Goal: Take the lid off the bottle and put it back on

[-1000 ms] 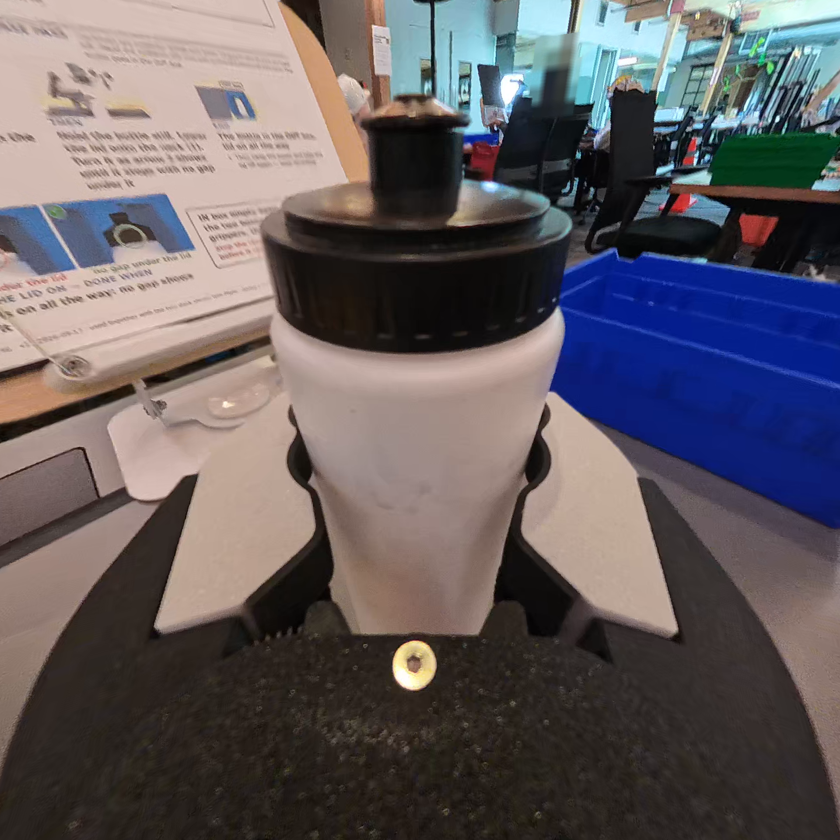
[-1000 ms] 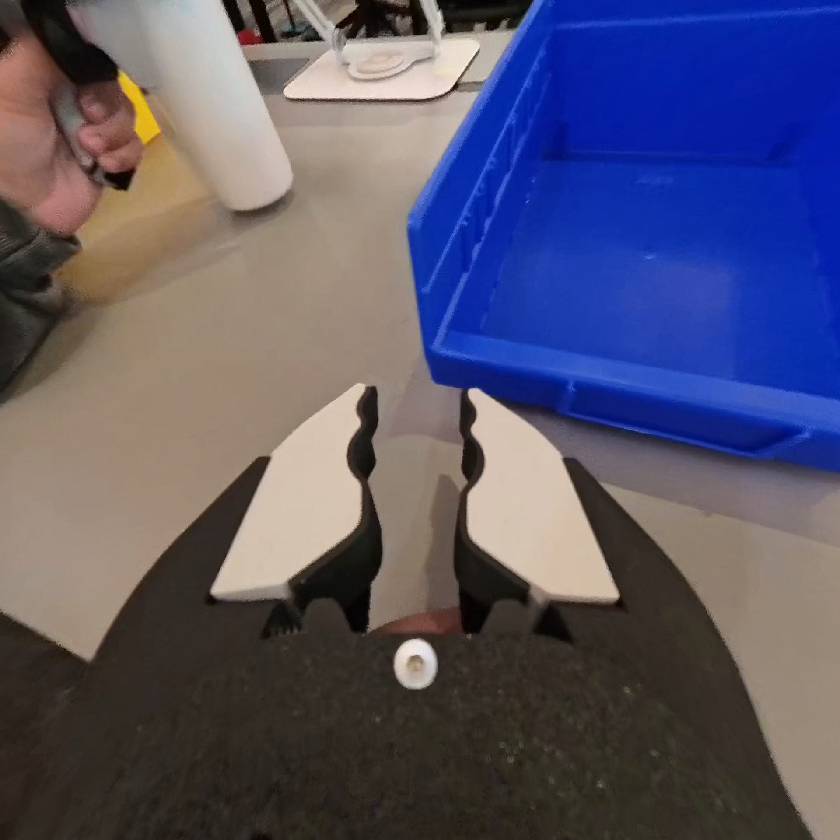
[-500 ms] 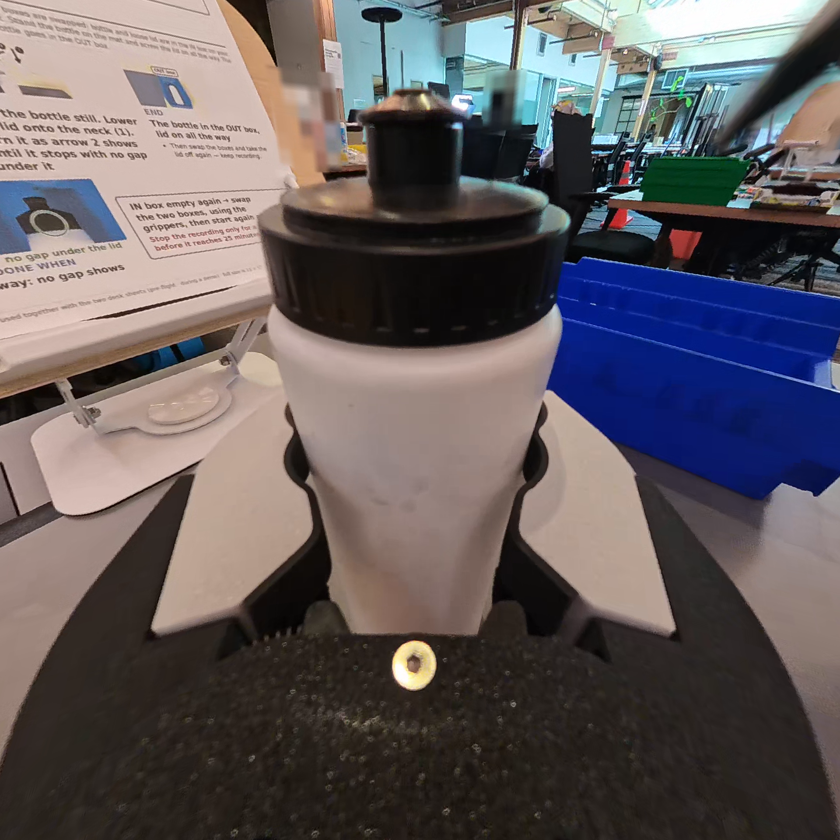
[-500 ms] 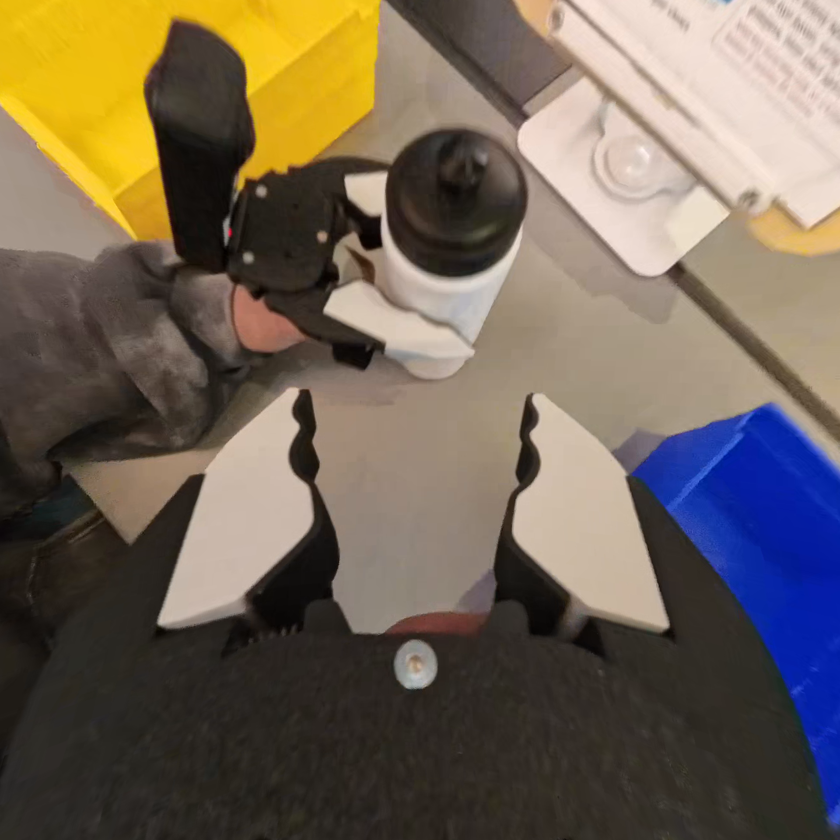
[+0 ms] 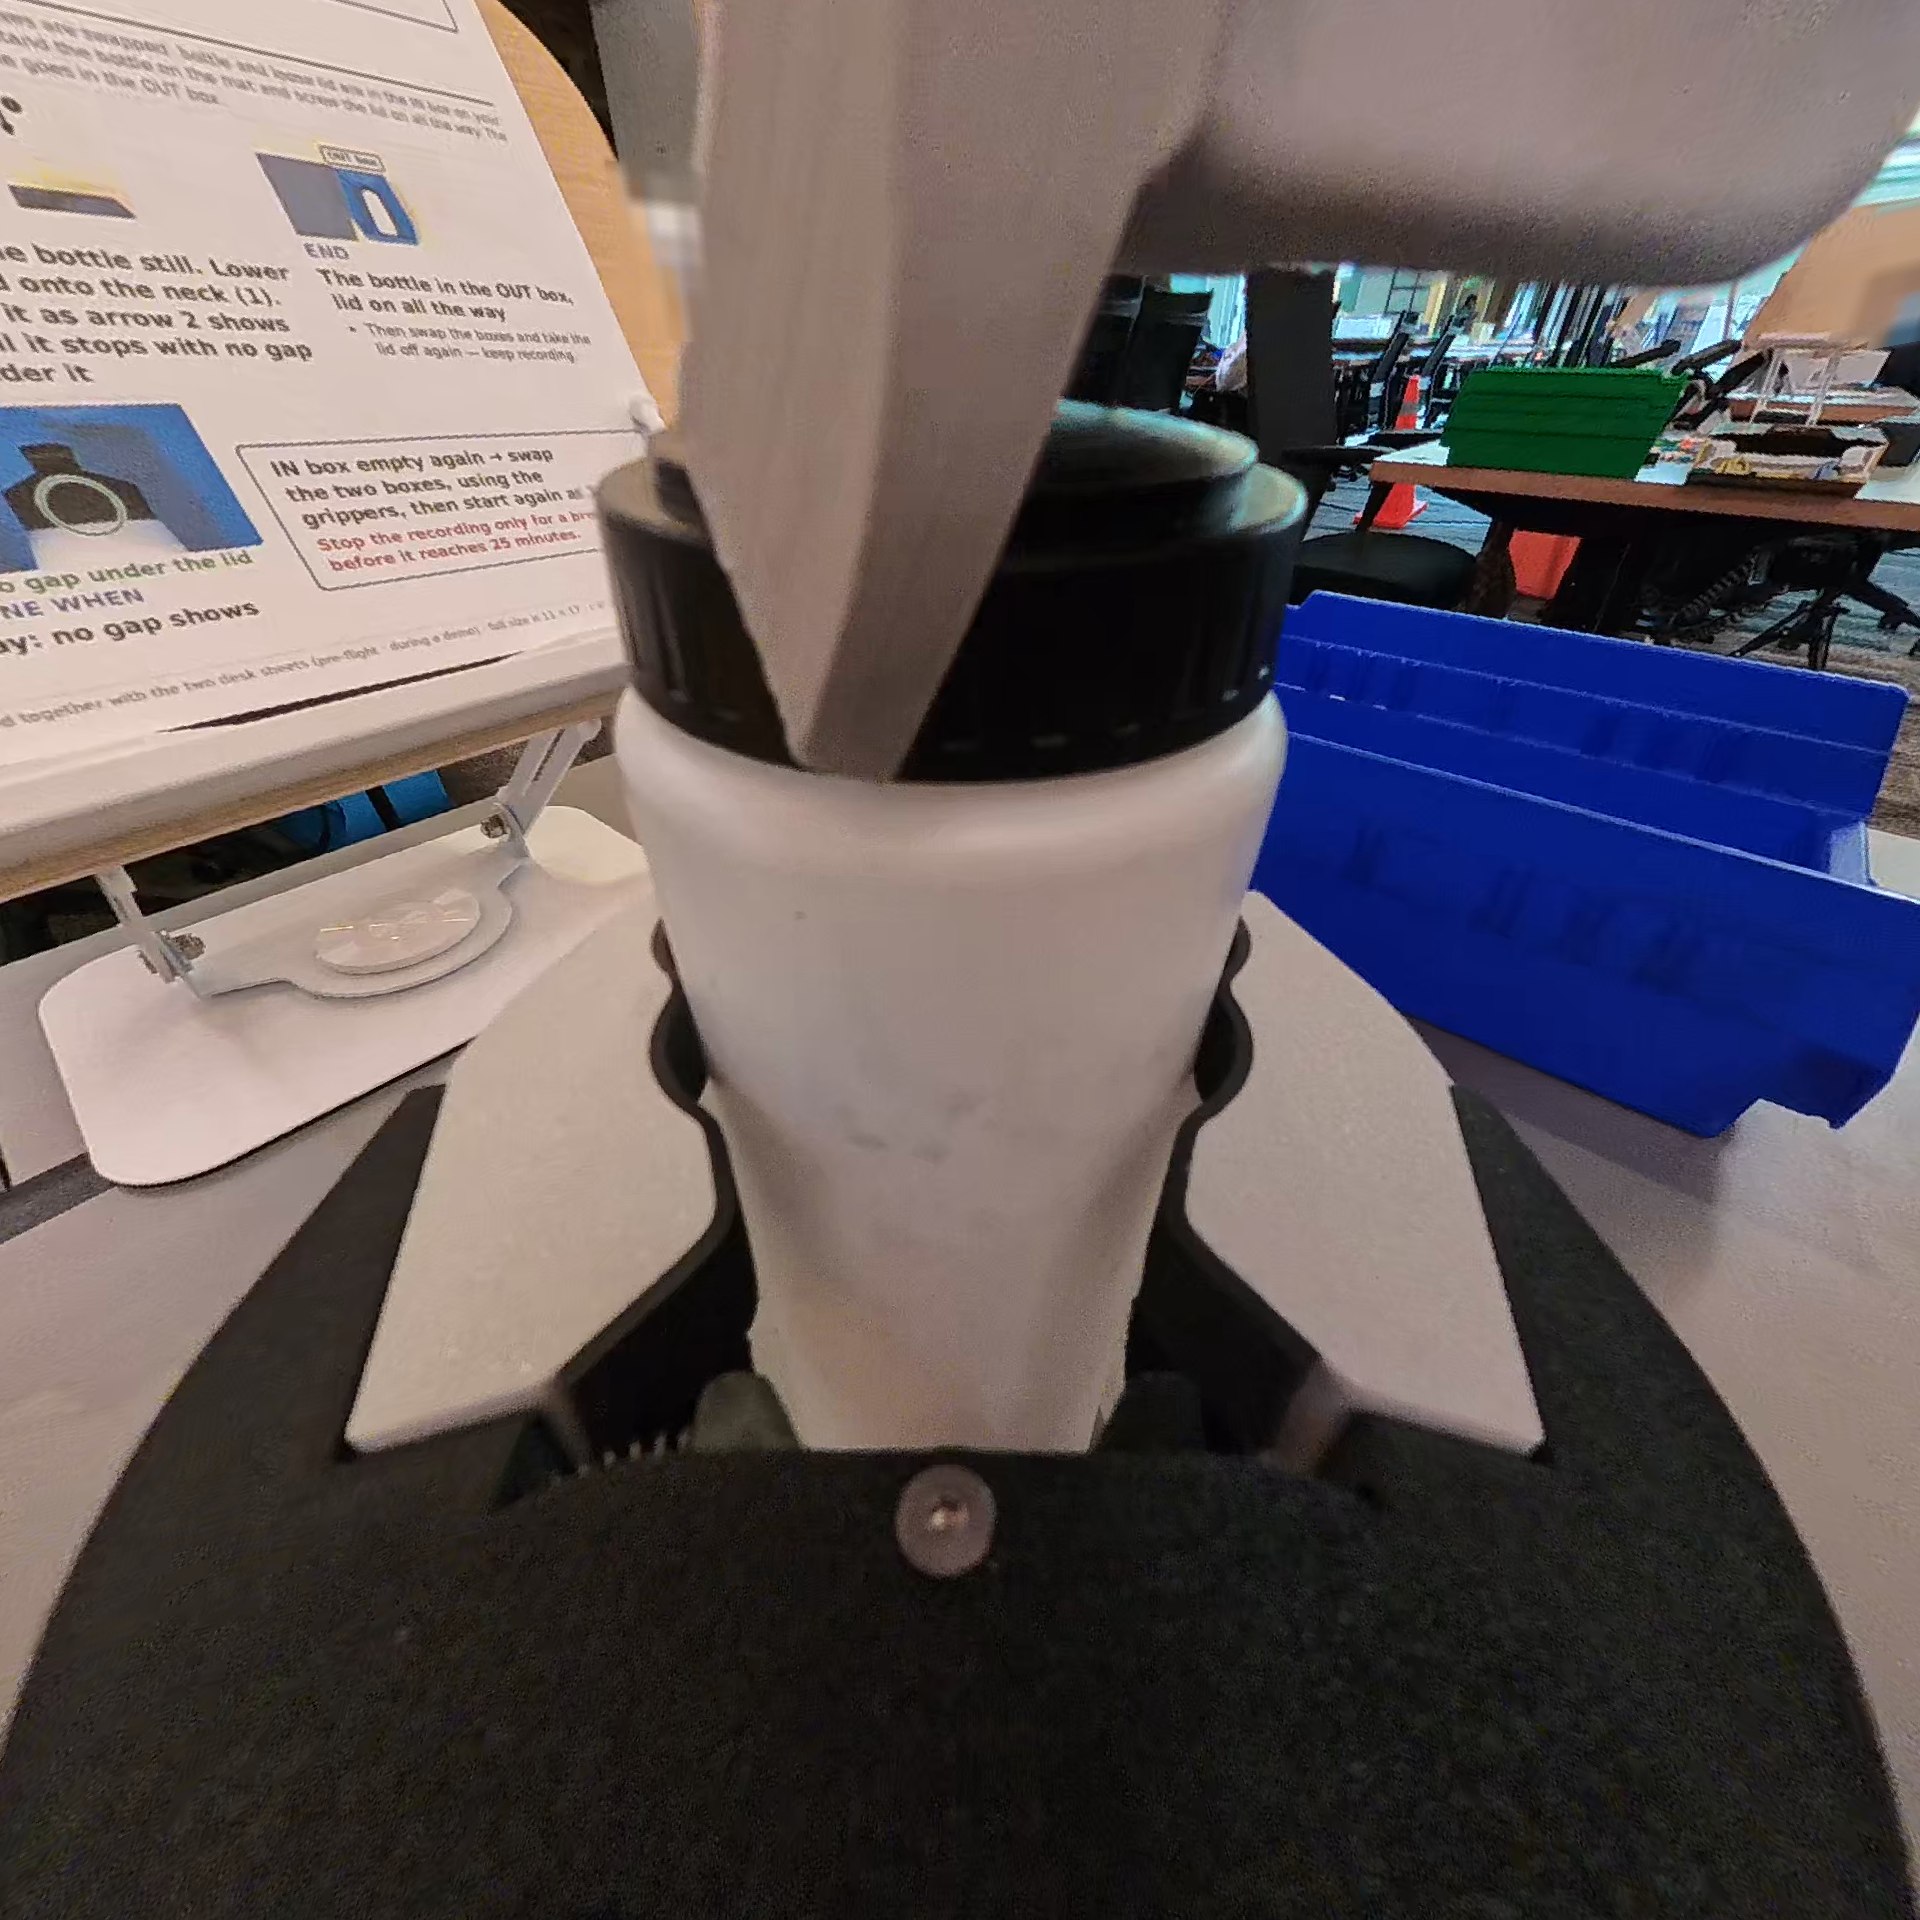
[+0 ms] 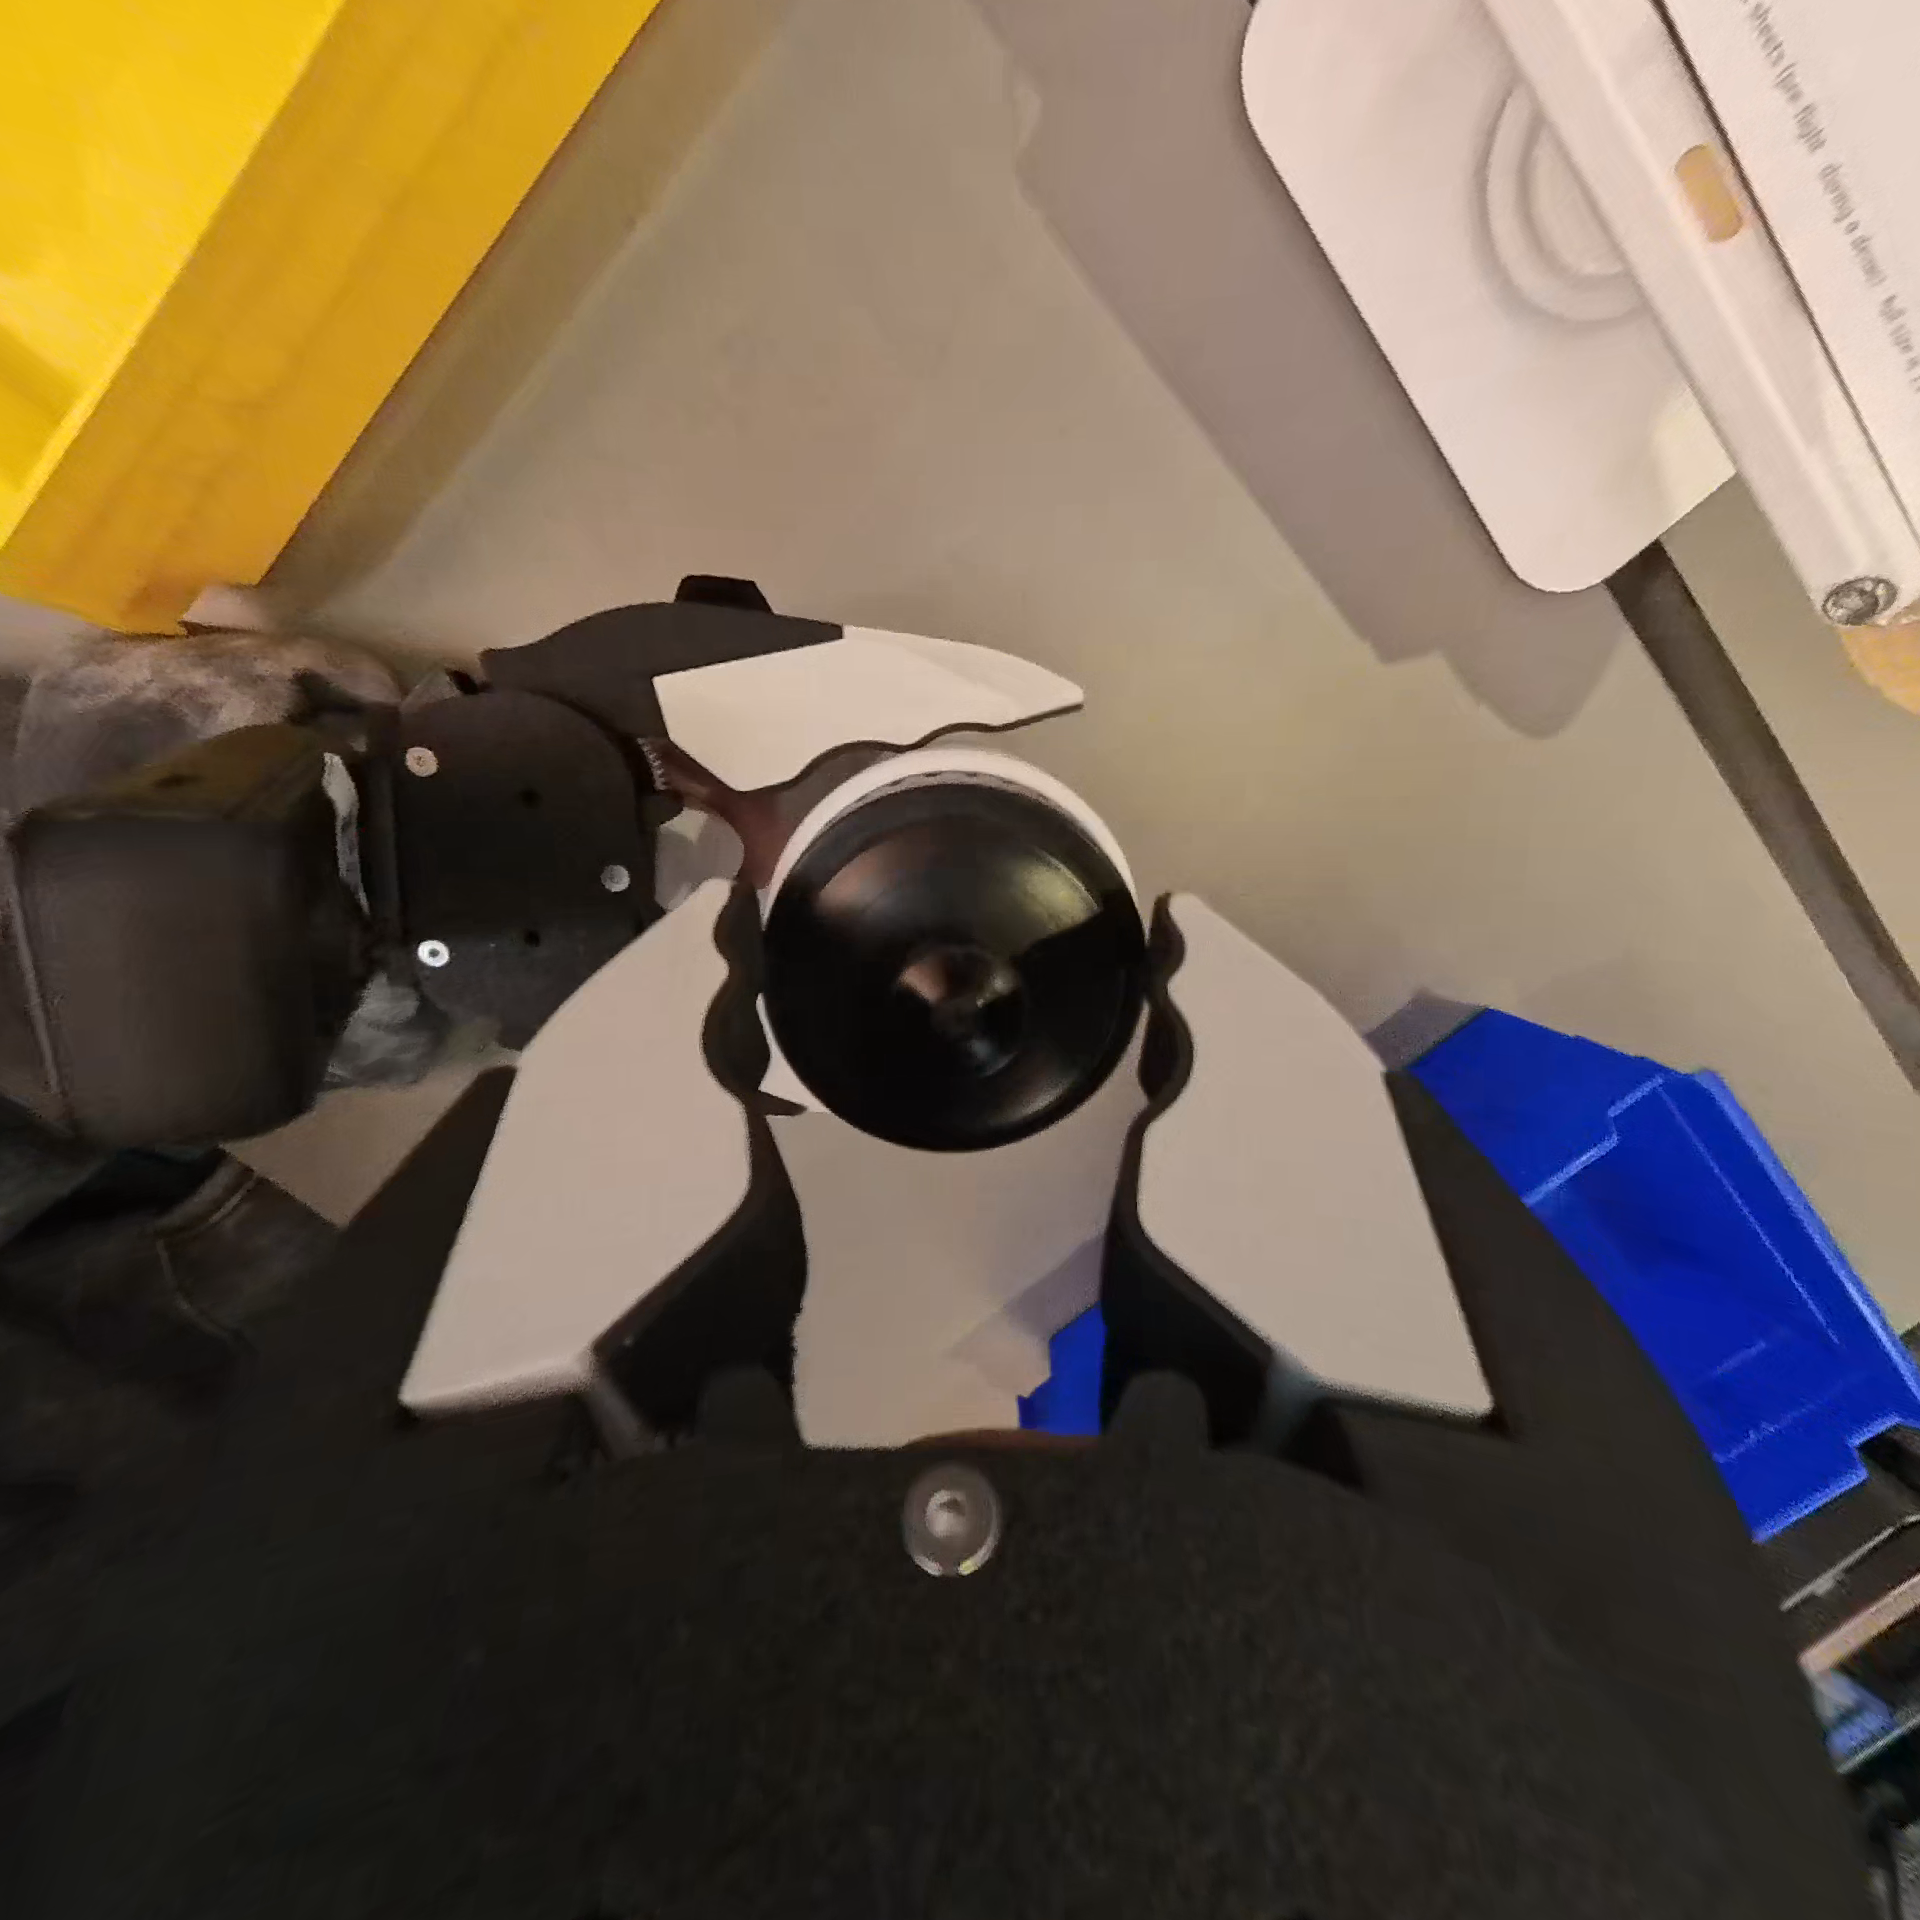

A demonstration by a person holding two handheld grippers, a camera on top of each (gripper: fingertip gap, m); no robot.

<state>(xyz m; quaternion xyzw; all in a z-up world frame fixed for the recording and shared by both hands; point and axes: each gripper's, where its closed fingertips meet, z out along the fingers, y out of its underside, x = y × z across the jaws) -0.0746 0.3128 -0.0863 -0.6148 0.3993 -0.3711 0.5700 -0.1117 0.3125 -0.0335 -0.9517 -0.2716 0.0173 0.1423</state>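
A white bottle (image 5: 935, 987) with a black screw lid (image 5: 1122, 623) stands upright on the grey table. My left gripper (image 5: 951, 935) is shut on the bottle's body, below the lid. My right gripper (image 6: 945, 914) points down from above, open, with one finger on each side of the lid (image 6: 951, 997), very close to its rim. One of its fingers (image 5: 883, 416) hangs in front of the lid in the left wrist view and hides the spout. The left gripper's finger (image 6: 862, 696) shows beside the bottle's white shoulder (image 6: 1039, 774).
A blue bin (image 5: 1558, 831) sits just right of the bottle, also seen in the right wrist view (image 6: 1662, 1247). A yellow bin (image 6: 156, 260) lies at the left. A white stand (image 5: 260, 1018) holding an instruction sheet (image 5: 260, 364) is behind the bottle.
My right gripper has swung over from beside the blue bin, opened wider and come down around the lid. My left gripper still holds the bottle, turned slightly right.
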